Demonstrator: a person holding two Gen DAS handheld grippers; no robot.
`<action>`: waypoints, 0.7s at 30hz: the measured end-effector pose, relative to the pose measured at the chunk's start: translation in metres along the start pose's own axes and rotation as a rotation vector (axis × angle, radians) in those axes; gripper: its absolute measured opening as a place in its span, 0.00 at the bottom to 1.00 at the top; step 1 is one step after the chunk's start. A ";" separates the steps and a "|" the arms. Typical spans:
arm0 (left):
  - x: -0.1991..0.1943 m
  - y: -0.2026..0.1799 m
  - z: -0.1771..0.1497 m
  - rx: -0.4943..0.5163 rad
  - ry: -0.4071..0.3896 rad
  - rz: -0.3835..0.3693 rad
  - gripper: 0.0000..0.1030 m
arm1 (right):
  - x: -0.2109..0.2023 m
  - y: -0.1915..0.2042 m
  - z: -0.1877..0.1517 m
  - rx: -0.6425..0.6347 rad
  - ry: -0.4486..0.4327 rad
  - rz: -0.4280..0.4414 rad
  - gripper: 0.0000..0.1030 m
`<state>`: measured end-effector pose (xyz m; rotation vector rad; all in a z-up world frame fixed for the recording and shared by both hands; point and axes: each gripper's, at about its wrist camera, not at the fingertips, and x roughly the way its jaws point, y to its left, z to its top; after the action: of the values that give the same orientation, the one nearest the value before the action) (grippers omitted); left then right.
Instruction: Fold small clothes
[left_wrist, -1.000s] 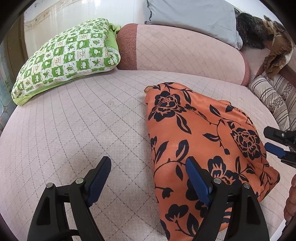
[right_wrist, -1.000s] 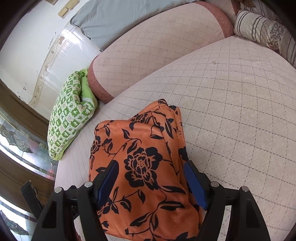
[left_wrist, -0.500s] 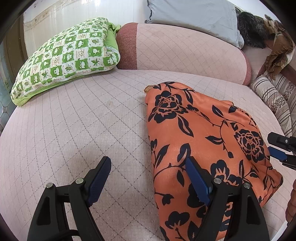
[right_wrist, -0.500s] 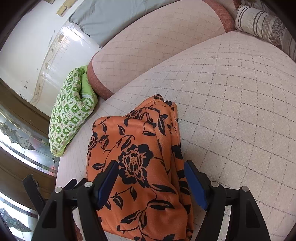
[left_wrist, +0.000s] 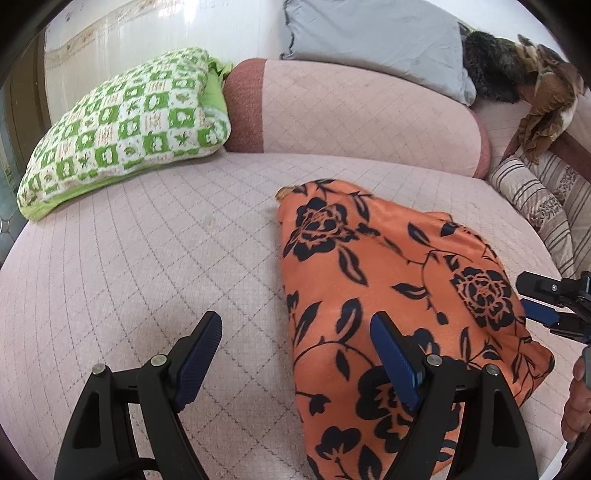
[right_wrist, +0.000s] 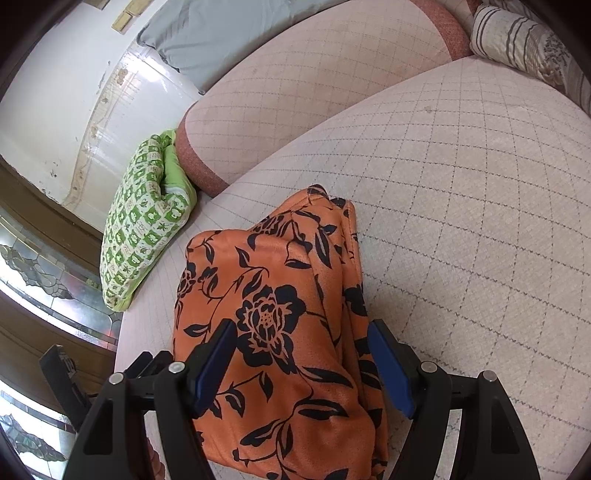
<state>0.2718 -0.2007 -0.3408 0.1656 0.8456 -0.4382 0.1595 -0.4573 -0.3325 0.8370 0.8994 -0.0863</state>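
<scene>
An orange garment with a black flower print (left_wrist: 388, 266) lies folded into a long bundle on the pink quilted mattress (left_wrist: 147, 266). My left gripper (left_wrist: 295, 325) hovers open over the bundle's near left edge. One finger is above the bare mattress and the other above the cloth. My right gripper (right_wrist: 301, 328) is open too and straddles the near end of the garment (right_wrist: 273, 280), with nothing pinched. In the left wrist view the right gripper (left_wrist: 543, 306) shows at the bundle's right side, with part of a hand (left_wrist: 576, 406) below it.
A green-and-white checked pillow (left_wrist: 125, 125) lies at the back left against a pink bolster (left_wrist: 351, 114), which carries a grey pillow (left_wrist: 373, 33). Striped cushions (left_wrist: 535, 199) and a brown cloth (left_wrist: 546, 110) sit at the right. Wall and a wooden glazed frame (right_wrist: 37, 266) stand left.
</scene>
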 end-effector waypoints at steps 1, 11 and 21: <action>-0.001 -0.001 0.000 0.004 -0.005 -0.002 0.80 | 0.000 0.000 0.000 0.000 -0.002 0.001 0.74; 0.001 -0.009 -0.002 0.030 -0.001 -0.015 0.80 | 0.004 -0.001 -0.001 0.004 0.024 0.024 0.74; 0.007 -0.009 -0.004 0.024 0.029 -0.067 0.80 | 0.016 -0.010 -0.001 0.018 0.073 0.047 0.74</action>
<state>0.2689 -0.2099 -0.3485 0.1664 0.8760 -0.5099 0.1652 -0.4586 -0.3504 0.8819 0.9475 -0.0226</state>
